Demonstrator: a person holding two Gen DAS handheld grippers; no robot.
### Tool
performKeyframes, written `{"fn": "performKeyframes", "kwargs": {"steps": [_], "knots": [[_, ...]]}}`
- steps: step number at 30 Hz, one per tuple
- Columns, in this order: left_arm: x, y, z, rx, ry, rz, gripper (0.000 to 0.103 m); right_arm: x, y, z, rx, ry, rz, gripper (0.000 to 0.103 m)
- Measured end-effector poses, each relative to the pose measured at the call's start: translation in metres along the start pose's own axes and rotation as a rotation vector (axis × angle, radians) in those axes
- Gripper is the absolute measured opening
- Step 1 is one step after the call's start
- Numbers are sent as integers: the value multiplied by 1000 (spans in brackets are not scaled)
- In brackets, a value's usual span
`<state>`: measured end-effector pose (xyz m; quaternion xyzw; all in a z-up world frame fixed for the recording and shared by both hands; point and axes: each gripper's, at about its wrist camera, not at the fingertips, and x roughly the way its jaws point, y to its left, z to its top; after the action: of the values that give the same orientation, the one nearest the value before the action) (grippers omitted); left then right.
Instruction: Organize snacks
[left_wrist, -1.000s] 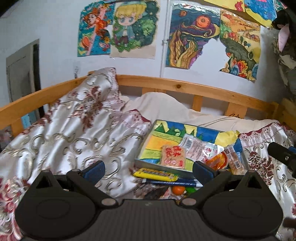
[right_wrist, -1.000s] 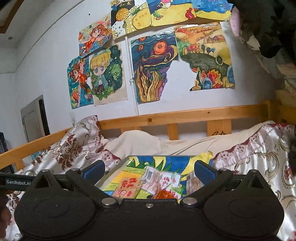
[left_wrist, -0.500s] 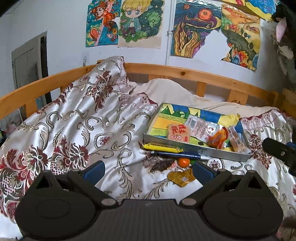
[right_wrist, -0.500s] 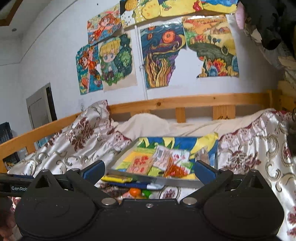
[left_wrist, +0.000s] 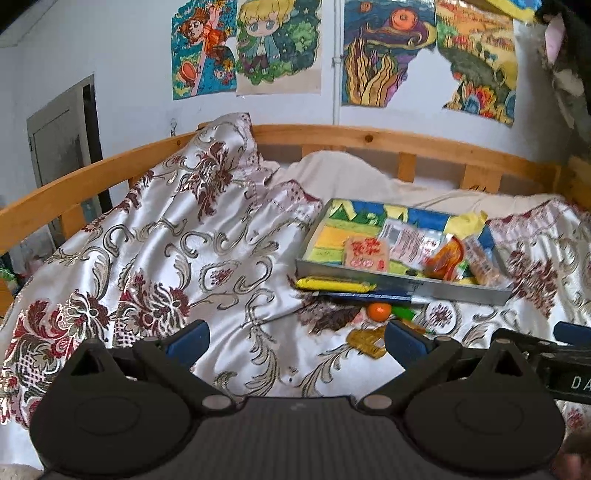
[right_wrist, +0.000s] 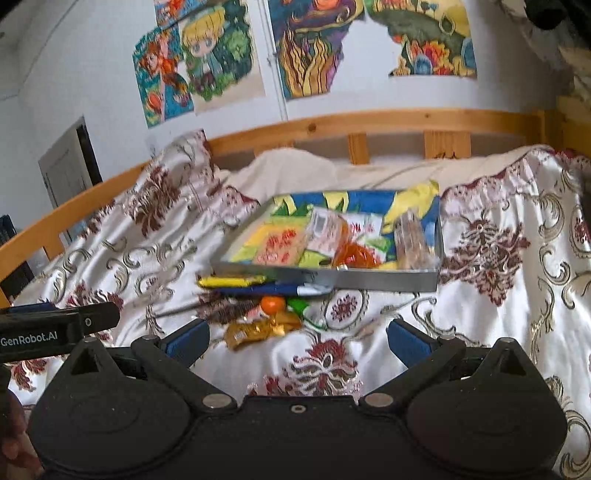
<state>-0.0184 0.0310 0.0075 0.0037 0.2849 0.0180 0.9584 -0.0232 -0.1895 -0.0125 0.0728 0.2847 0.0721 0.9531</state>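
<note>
A shallow grey tray with a colourful lining sits on the bed and holds several snack packets, among them a tan packet with red print. In front of it lie a yellow bar, a blue bar, an orange ball, a green sweet and a gold wrapper. My left gripper and right gripper are both open and empty, hovering short of the loose snacks.
A white satin bedspread with red and gold floral pattern covers the bed in folds. A wooden bed rail runs behind it. Drawings hang on the wall. The other gripper shows at each view's edge.
Both grippers have tilted down and pulled back, so the bedspread and the loose snacks in front of the tray have come into view. Both stay open.
</note>
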Motion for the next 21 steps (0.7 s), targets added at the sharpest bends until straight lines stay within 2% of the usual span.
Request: {"fn": "performKeyframes", "kwargs": {"steps": [7, 13, 21], "knots": [[13, 3, -3, -7, 82, -6, 103, 8, -1, -3, 6, 48, -10, 102], [27, 7, -5, -41, 176, -86, 103, 15, -2, -3, 6, 73, -32, 102], [40, 12, 2, -87, 221, -132, 103, 20, -2, -5, 3, 92, -55, 102]]}}
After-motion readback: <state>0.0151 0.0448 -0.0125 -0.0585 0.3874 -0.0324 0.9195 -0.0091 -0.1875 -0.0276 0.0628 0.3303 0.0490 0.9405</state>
